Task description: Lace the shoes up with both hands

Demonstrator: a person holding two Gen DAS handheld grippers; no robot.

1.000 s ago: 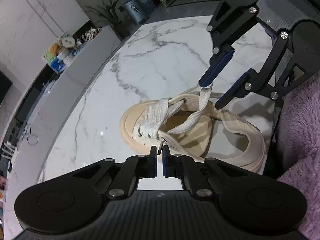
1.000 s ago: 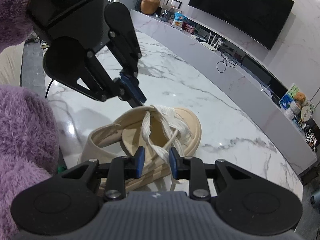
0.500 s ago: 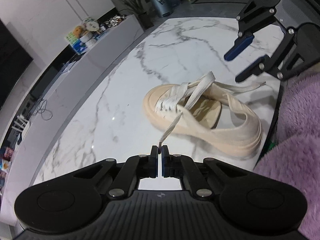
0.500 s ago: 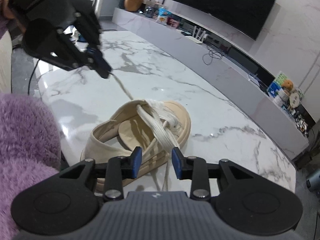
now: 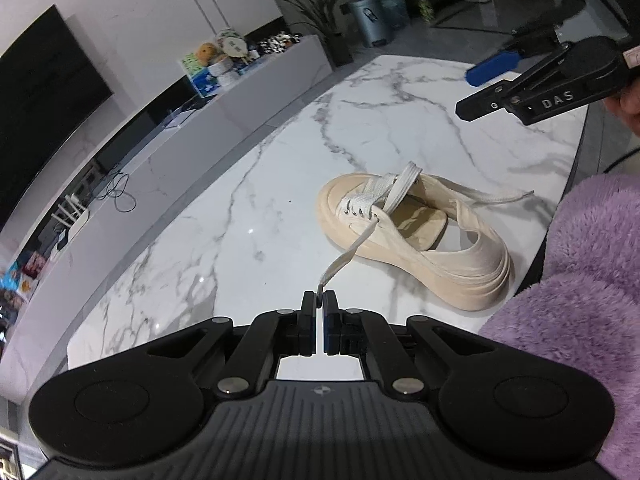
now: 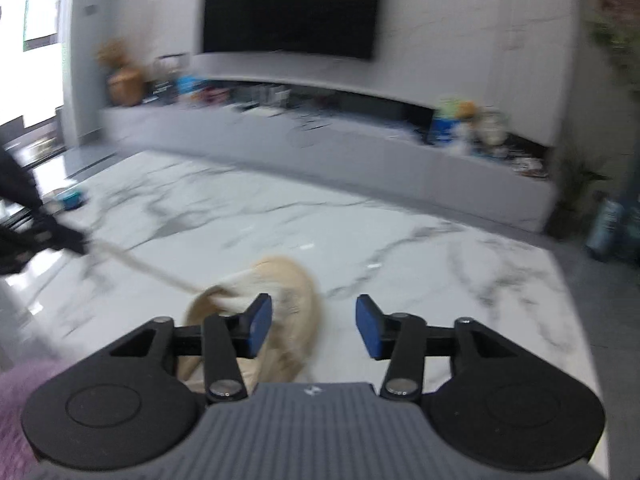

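A cream canvas shoe (image 5: pixel 416 236) lies on the white marble table (image 5: pixel 248 240), toe towards the far left. My left gripper (image 5: pixel 320 300) is shut on the tip of one white lace (image 5: pixel 352 252), which runs taut up to the shoe's eyelets. The other lace end (image 5: pixel 496 199) lies loose across the shoe's right side. My right gripper (image 5: pixel 476 92) hangs above and beyond the shoe. In the blurred right wrist view the right gripper (image 6: pixel 314 330) has its jaws opening with nothing between them; the shoe (image 6: pixel 280 304) lies beneath it, and the lace (image 6: pixel 140 266) stretches left.
A purple fluffy sleeve (image 5: pixel 580 280) fills the right side near the table's edge. A long grey cabinet (image 5: pixel 168 152) with toys and boxes runs beyond the table, under a dark television (image 6: pixel 288 4). A plant and bin stand at the far end.
My left gripper has drawn back and up from the shoe, pulling the lace out long. The right gripper has let go of its lace, opened wider, lifted and rolled.
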